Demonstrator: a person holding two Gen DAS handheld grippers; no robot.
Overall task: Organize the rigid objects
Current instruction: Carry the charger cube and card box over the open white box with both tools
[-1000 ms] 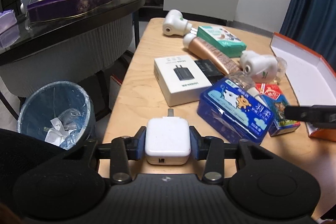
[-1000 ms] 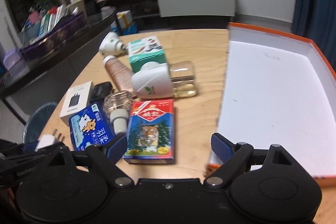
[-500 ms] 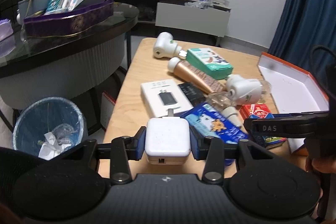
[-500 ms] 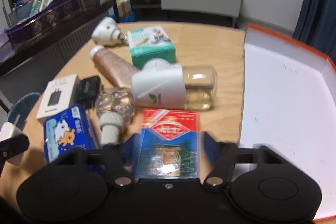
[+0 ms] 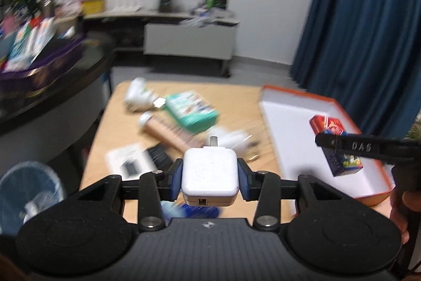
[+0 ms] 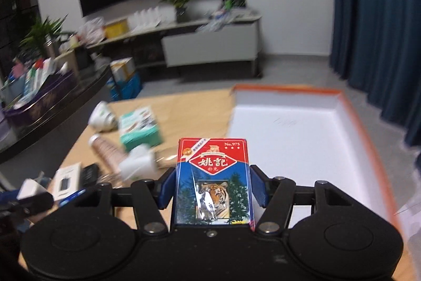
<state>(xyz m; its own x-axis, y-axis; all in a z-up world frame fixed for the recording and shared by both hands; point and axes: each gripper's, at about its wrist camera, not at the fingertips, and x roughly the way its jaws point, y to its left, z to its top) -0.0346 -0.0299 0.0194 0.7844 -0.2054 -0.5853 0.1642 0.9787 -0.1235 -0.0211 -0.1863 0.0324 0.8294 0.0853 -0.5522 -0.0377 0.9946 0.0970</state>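
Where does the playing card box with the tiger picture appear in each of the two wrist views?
Left wrist view: the playing card box is at the right edge, clamped in the right gripper, over the orange-rimmed tray.
Right wrist view: the box is at bottom centre, between the blue pads.
Shared landmark: the green box on the table.

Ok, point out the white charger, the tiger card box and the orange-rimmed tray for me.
white charger (image 5: 209,175), left wrist view, middle of its top face.
tiger card box (image 6: 212,181), right wrist view, centre of its printed front.
orange-rimmed tray (image 6: 286,120), right wrist view, bare white floor.
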